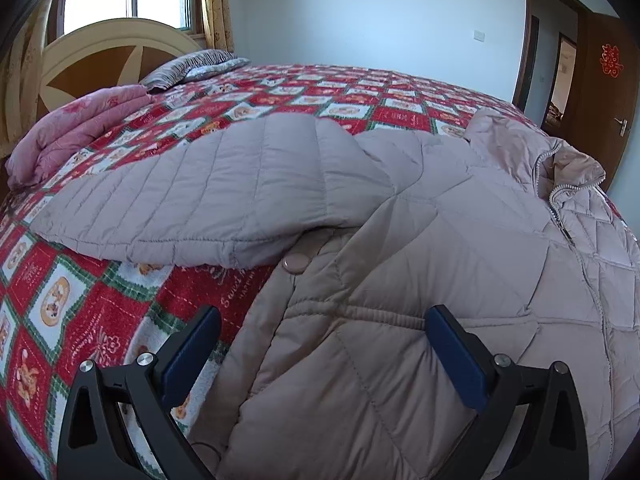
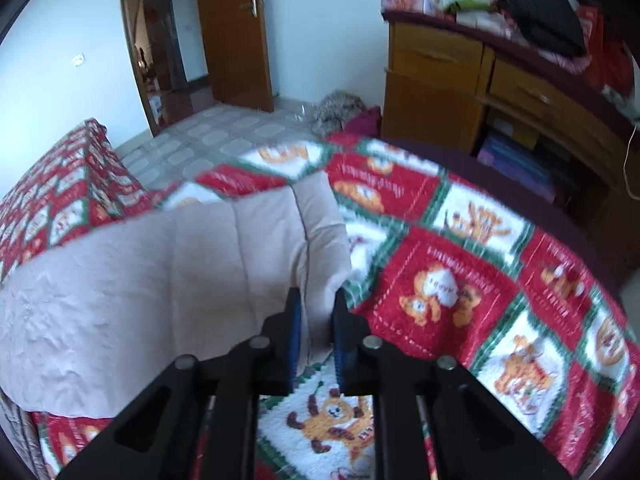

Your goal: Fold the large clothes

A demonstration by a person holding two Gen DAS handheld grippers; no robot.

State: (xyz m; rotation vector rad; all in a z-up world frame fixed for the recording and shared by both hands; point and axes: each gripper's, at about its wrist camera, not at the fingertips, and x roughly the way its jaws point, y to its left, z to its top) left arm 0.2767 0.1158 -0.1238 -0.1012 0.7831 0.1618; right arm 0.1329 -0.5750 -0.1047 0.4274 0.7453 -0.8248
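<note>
Jacket [image 1: 400, 208]: a pale quilted puffer, lying spread on the bed [image 1: 72, 300], zip and collar toward 2 o'clock in the left wrist view, one sleeve [image 1: 192, 200] stretched out toward 9 o'clock.
Weight: light for its bulk, I judge; the padding is air-filled and lifts easily.
Stiffness: soft and floppy, yet springy; folds will likely puff back up unless pressed flat.
Surface: smooth shell cloth, probably slick, so a shallow pinch may slide off.
Fragile parts: none obvious; the snap button [image 1: 294, 263] and zip are the only hard bits.
Left tool [image 1: 322, 340]: wide open, pads either side of the jacket's side edge at 6 o'clock, gripping nothing.
Right tool [image 2: 314, 332]: closed on an edge of the jacket [image 2: 180, 280], the cloth pinched between its pads; this view is blurred, so which edge it is I cannot say for sure.
Where to take hold: on a seam or hem, where several layers bunch and the stitching gives the pads something to bite; the side edge between the left tool's pads looks suitable.
Bedspread [image 2: 460, 280]: fluffy, so the jacket should not slide about much while being folded.
</note>
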